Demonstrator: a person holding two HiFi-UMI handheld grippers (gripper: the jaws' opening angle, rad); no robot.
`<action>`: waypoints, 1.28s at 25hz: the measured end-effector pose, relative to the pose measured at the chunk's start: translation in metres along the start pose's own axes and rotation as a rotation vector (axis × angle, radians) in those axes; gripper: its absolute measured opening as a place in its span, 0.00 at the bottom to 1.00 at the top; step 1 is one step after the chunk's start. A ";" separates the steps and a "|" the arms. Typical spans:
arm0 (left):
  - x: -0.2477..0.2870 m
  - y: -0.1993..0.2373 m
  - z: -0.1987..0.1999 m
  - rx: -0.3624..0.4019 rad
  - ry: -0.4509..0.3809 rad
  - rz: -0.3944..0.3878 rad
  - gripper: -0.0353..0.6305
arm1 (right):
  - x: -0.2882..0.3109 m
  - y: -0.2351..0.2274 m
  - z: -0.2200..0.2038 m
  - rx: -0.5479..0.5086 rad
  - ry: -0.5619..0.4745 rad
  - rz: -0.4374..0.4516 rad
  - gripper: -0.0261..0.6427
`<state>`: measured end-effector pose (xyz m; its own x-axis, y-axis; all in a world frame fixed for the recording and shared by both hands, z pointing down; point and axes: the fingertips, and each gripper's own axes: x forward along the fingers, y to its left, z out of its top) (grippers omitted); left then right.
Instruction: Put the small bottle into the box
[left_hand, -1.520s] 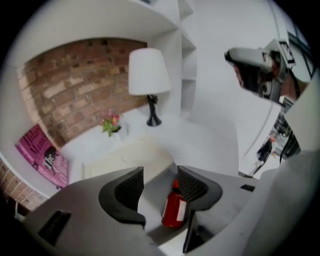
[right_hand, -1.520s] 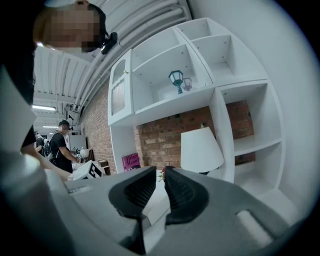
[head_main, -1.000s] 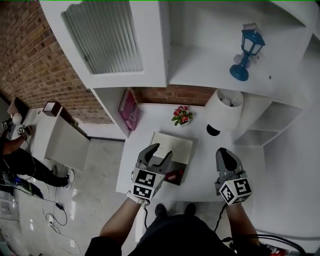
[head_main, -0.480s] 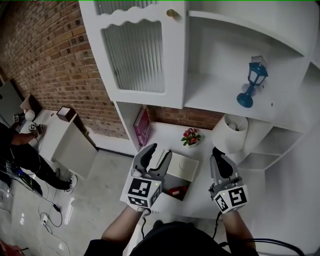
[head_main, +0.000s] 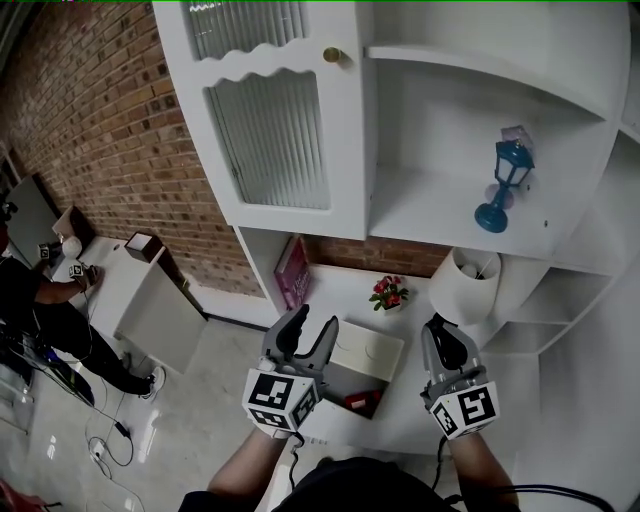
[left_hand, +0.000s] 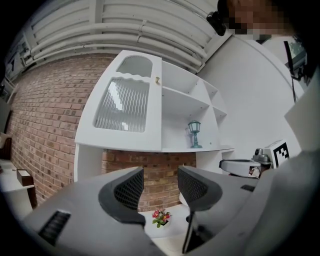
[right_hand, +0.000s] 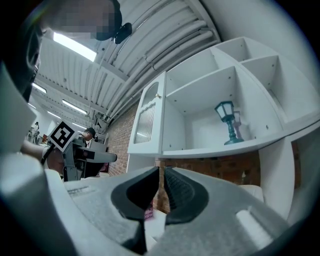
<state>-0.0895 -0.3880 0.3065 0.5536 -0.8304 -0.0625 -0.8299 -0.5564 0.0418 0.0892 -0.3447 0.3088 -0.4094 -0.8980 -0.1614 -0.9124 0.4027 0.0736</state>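
Note:
A white box (head_main: 372, 345) sits on the white desk (head_main: 415, 425), its open side towards me. A small red thing (head_main: 362, 401) lies in the open part; I cannot tell whether it is the small bottle. My left gripper (head_main: 312, 325) hovers over the box's left edge, open, with nothing between its jaws (left_hand: 160, 187). My right gripper (head_main: 440, 328) is held to the right of the box, shut, and I see nothing in it (right_hand: 162, 187).
A small pot of red flowers (head_main: 388, 293), a white lamp (head_main: 465, 285) and a pink book (head_main: 293, 272) stand at the back of the desk. On the shelf above is a blue lantern (head_main: 498, 185), beside a ribbed glass cupboard door (head_main: 270, 140). A person (head_main: 30, 300) is far left.
The head view has tilted up, so more of the cupboard shows. Both grippers sit lower in the picture and nearer me. Their jaws stand as before.

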 end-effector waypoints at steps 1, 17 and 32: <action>0.000 -0.001 0.000 -0.003 -0.002 -0.001 0.37 | 0.000 0.000 0.000 -0.005 0.005 0.001 0.07; -0.001 -0.005 -0.004 -0.004 0.008 0.005 0.37 | -0.005 -0.006 -0.001 -0.006 0.020 0.008 0.06; -0.007 -0.014 -0.008 -0.020 0.029 0.012 0.37 | -0.012 -0.003 -0.001 -0.013 0.038 0.028 0.06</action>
<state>-0.0813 -0.3749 0.3144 0.5455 -0.8375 -0.0325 -0.8352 -0.5464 0.0621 0.0972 -0.3354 0.3117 -0.4346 -0.8925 -0.1211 -0.9002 0.4261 0.0903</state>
